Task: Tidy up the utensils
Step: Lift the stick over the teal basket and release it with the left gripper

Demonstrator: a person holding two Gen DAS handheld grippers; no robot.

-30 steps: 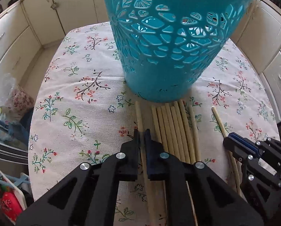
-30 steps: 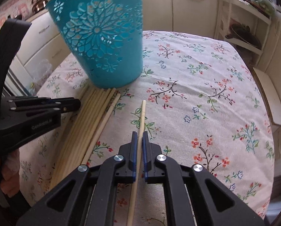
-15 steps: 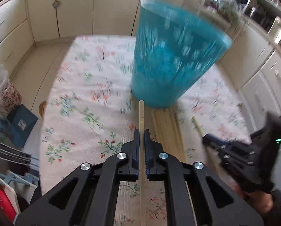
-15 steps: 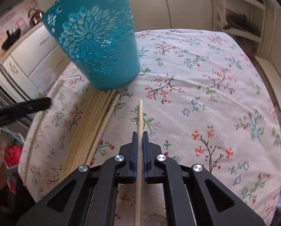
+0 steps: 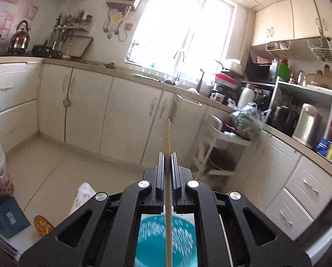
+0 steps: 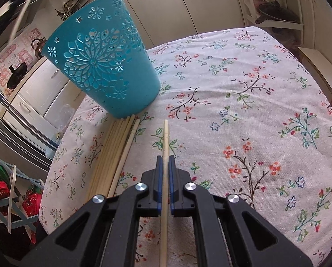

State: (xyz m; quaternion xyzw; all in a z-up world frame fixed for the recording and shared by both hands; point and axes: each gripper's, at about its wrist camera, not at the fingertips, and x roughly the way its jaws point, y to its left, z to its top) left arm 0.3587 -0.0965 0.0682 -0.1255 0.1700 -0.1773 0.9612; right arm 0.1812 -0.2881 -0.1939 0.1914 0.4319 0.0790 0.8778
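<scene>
With both grippers clamping one pale wooden chopstick each, the left gripper (image 5: pixel 167 173) should lower its chopstick (image 5: pixel 167 138) straight into the perforated teal plastic basket (image 5: pixel 166 242) at its 6 o'clock, while the right gripper (image 6: pixel 165 175) holds its chopstick (image 6: pixel 165 138) clear of the loose chopstick bundle (image 6: pixel 112 153) at its 9 o'clock.

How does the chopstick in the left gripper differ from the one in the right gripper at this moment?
The left chopstick points at the kitchen cabinets, above the teal basket; the right chopstick lies low along the floral cloth, beside the loose bundle. Both look like plain wood, each clamped in the left gripper or the right gripper.

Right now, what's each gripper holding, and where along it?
Left gripper is shut on a chopstick above the teal basket, right gripper on another chopstick. Each grips along the shaft, short of the far end; the near end is hidden.
</scene>
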